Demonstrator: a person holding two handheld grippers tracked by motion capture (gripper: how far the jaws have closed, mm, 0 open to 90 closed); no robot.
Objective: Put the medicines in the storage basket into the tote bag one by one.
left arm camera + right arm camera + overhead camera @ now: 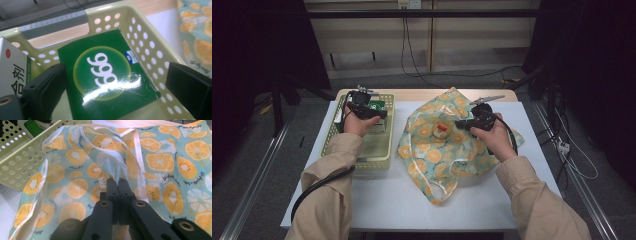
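Observation:
A fruit-print bag (pixel 437 150) of teal cloth with orange slices lies spread in the middle of the table. My right gripper (pixel 460 124) is shut on a clear-edged fold of the bag (pixel 160 160), which rises into the closed jaws of that gripper (pixel 117 182). A small red and white thing (pixel 442 128) sits just beside those jaws. My left gripper (pixel 381 114) hovers over a pale yellow perforated basket (pixel 377 150). Its jaws stand wide apart above a green box (pixel 105 75) marked 999, with nothing between the pads of the left gripper (pixel 115 85).
A white box (pixel 12 67) with printed characters lies beside the green one in the basket (pixel 150 50). The basket's wall (pixel 22 162) is close to the bag's left edge. The white table top (pixel 387 200) extends toward the person. Cables trail on the floor beyond the table.

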